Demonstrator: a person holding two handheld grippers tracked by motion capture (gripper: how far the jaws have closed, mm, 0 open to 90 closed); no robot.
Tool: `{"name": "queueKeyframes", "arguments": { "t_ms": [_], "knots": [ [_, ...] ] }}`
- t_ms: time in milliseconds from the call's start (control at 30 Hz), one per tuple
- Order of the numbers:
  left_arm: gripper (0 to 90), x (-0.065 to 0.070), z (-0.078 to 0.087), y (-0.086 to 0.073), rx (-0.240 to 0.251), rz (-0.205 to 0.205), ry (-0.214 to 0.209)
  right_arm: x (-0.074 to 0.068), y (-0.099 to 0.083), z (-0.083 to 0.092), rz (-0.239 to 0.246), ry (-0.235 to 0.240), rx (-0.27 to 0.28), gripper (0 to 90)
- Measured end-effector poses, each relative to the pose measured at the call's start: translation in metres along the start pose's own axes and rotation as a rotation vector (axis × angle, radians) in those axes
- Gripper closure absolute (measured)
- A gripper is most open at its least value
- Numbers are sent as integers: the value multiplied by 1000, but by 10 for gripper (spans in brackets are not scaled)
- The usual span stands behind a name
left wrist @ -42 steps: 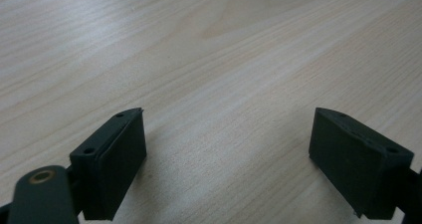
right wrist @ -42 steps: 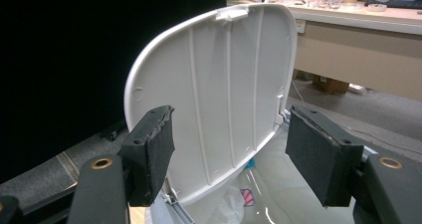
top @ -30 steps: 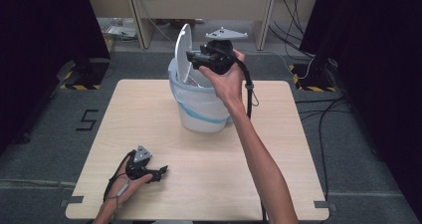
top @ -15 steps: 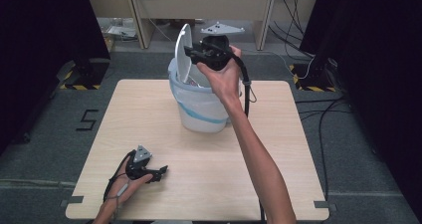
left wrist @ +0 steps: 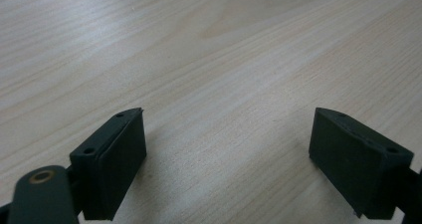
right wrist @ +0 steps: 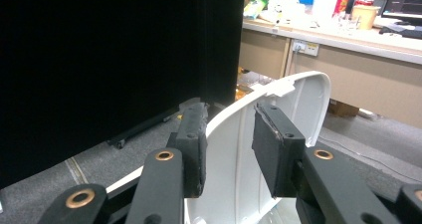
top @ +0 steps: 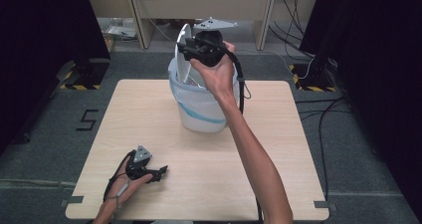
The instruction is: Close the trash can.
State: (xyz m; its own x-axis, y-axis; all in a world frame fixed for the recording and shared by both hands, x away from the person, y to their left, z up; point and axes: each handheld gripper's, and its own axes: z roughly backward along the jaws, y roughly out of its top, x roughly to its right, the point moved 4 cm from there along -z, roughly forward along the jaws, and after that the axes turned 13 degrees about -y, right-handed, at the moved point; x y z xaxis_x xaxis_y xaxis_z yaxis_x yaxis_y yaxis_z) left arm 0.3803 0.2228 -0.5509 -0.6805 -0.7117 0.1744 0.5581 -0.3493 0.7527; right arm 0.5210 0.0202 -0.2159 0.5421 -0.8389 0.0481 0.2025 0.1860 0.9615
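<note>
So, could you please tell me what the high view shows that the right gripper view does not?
High view's own: the table, the white bin on it, and the left gripper resting open near the front edge. Right gripper view's own: the pads on either side of the lid's rim, and clutter on a desk top behind. Shared: the right gripper and the upright white lid; its jaws have just been closing, with the lid between them.
</note>
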Motion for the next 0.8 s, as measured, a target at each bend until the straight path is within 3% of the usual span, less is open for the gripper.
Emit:
{"name": "queueKeyframes", "arguments": {
  "t_ms": [300, 800],
  "knots": [
    [137, 0, 0, 0, 0, -1, 0, -12, 5, -4, 34, 10, -3, 663],
    [137, 0, 0, 0, -1, 0, 0, -22, 14, -18, 38, 10, -7, 667]
  ]
}}
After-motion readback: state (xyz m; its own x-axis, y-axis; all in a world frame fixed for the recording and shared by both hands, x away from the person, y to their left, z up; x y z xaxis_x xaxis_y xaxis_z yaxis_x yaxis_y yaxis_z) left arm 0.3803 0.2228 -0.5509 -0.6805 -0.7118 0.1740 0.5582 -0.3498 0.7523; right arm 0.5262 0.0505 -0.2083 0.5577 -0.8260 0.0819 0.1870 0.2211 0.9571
